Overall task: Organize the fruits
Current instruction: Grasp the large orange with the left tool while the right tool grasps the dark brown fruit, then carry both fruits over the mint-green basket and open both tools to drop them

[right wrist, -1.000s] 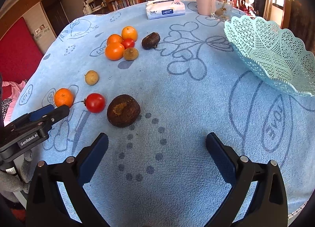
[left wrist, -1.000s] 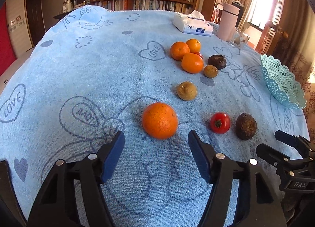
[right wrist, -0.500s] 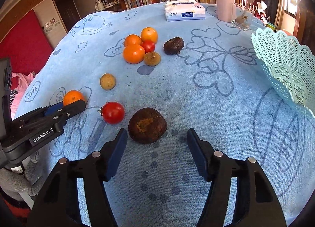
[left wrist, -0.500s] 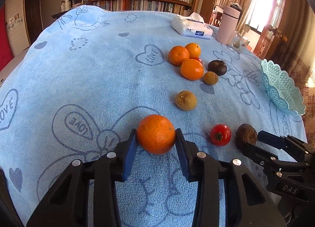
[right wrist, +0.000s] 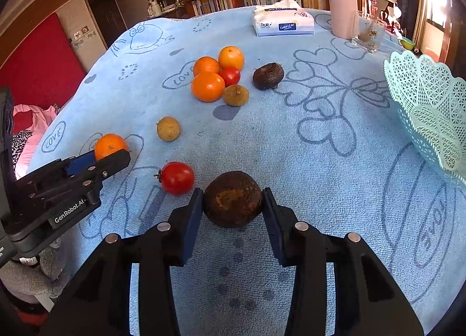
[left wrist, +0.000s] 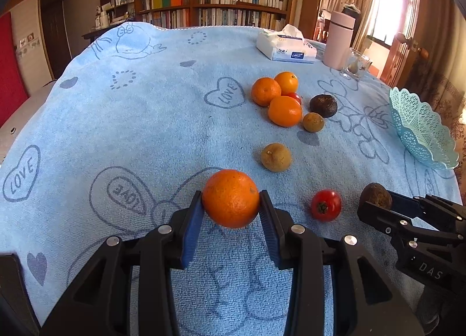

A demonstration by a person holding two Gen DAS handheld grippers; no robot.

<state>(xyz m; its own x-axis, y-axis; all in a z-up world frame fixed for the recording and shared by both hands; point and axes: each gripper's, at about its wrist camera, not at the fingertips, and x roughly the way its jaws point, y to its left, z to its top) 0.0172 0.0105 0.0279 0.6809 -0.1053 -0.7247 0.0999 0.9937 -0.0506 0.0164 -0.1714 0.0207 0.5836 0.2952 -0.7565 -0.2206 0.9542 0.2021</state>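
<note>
Fruits: 4 oranges (right wrist: 208,86), 2 tomatoes (right wrist: 177,177), 4 brown fruits (right wrist: 232,198).

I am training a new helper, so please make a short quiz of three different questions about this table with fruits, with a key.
1. True or false: the left gripper is closed on an orange.
2. What does the right gripper hold? A) a red tomato B) a dark brown fruit C) a tissue pack
3. Fill in: the lace basket has ____ fruit in it.

Key
1. True. Both pads press on the orange's sides; the jaws have just been closing.
2. B. The pads press on the dark brown fruit; these jaws also have just been closing. The red tomato lies free beside it.
3. No. As far as its inside shows, it holds nothing.
</note>
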